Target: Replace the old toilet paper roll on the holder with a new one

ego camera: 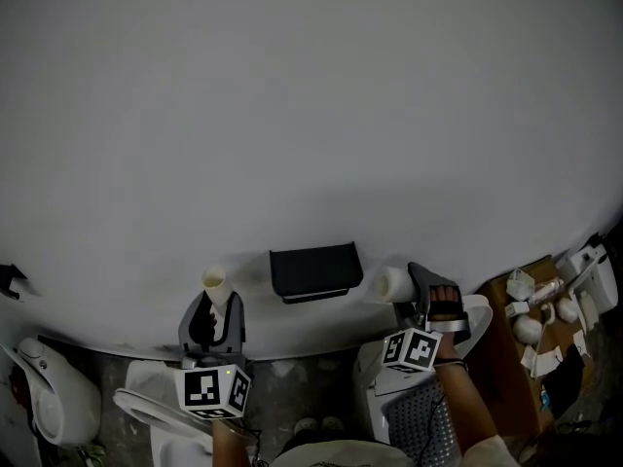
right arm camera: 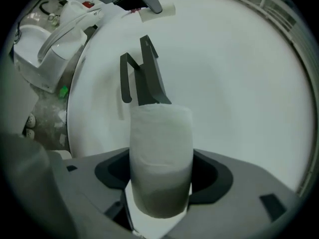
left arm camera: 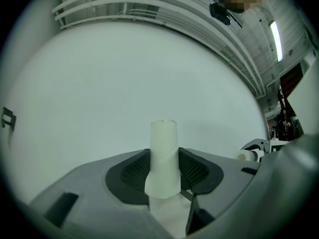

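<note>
bare white wall (ego camera: 292,115) spreads wide around the black holder (ego camera: 314,270). left gripper (ego camera: 216,309) clamps the empty cardboard tube (ego camera: 215,285) to the holder's left; right gripper (ego camera: 411,295) clamps the new roll (ego camera: 392,284) just beside its right end. a white toilet (ego camera: 54,402) and a cluttered brown surface (ego camera: 501,358) crowd the lower corners.

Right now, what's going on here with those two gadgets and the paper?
A person is swapping toilet paper, with a two-jaw gripper in each hand. The left gripper is clamped on a bare cardboard tube, the used-up roll, held upright to one side of the black holder on the wall. The right gripper is clamped on a new roll at the holder's other side. The holder carries no roll: the old one is off, the new one not yet on.
</note>
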